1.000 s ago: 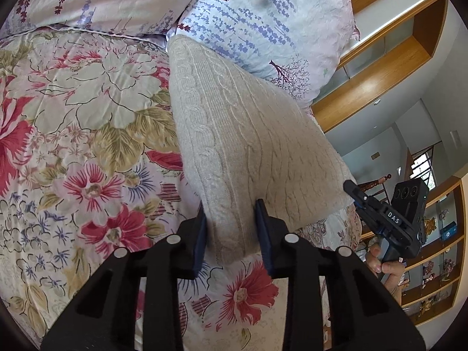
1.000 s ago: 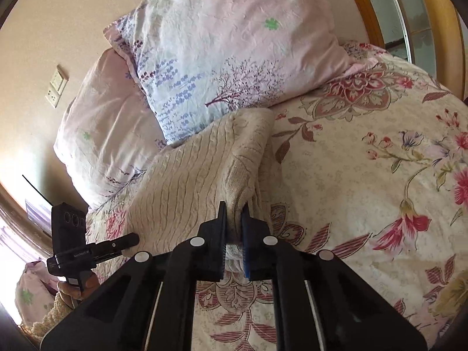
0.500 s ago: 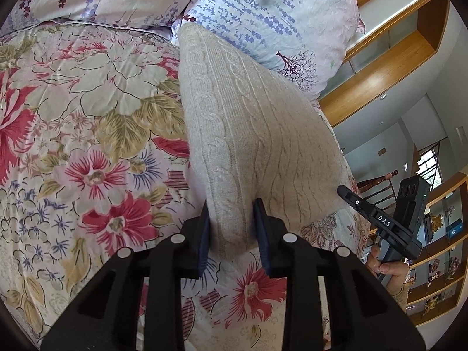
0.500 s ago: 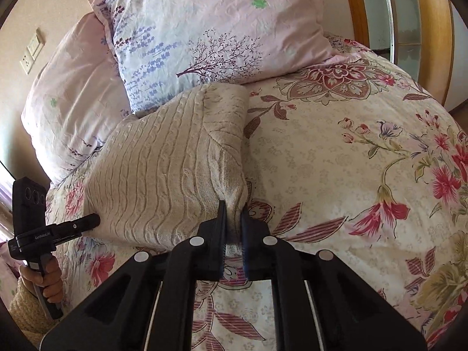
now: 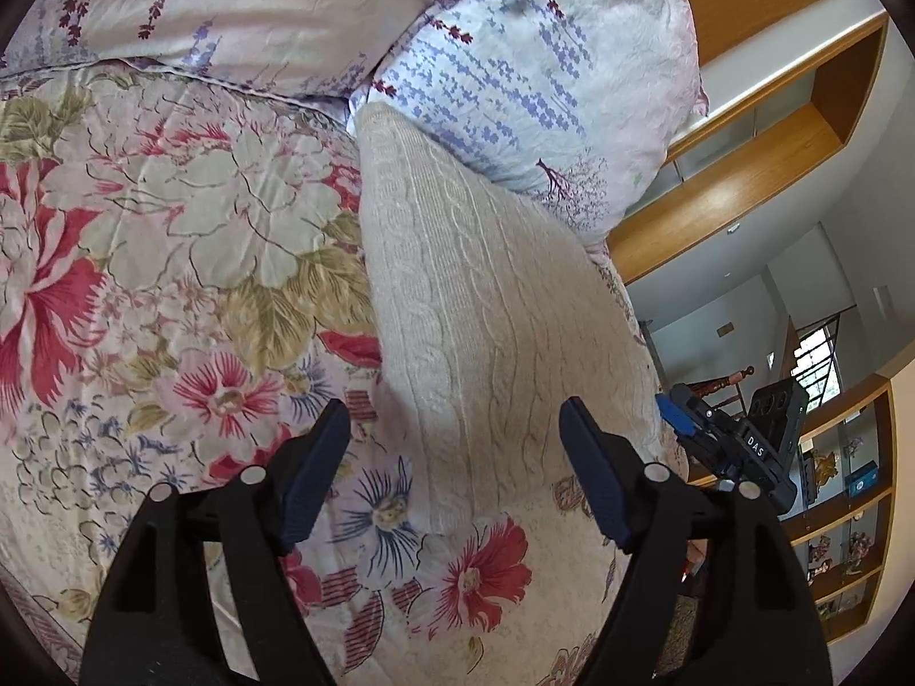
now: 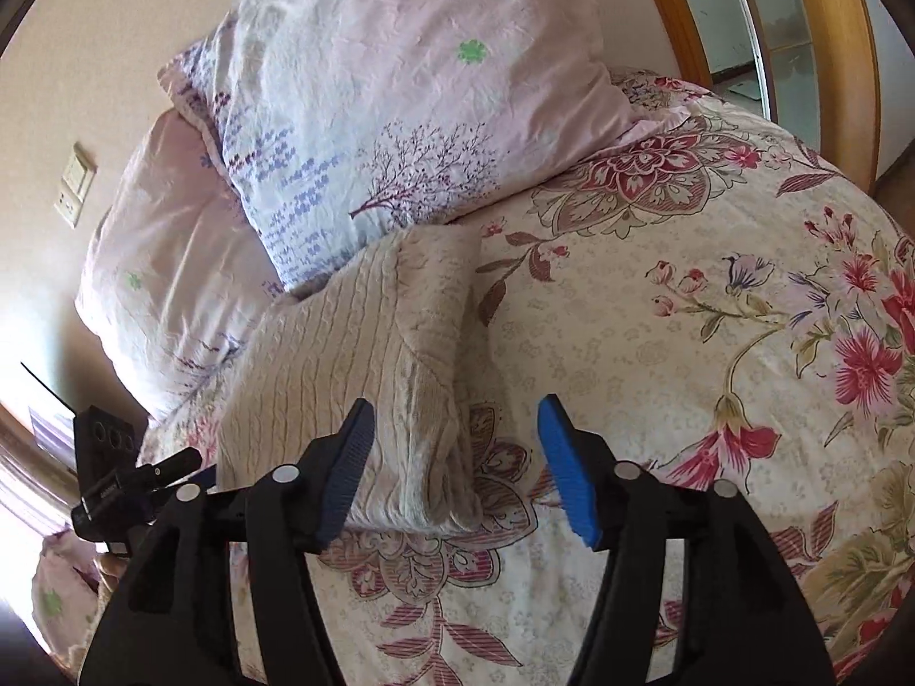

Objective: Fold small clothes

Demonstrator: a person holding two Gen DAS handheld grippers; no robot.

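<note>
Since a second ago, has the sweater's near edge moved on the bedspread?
Yes. The sweater edge, earlier pinched up between the left tool pads, now lies lower on the floral bedspread, as the jaws open.

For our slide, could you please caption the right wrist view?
Right gripper opening over the cream knit sweater's near corner on the floral bedspread.

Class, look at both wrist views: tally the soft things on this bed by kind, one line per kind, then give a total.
Pillows: 2
Sweater: 1
Quilt: 1
Total: 4
</note>
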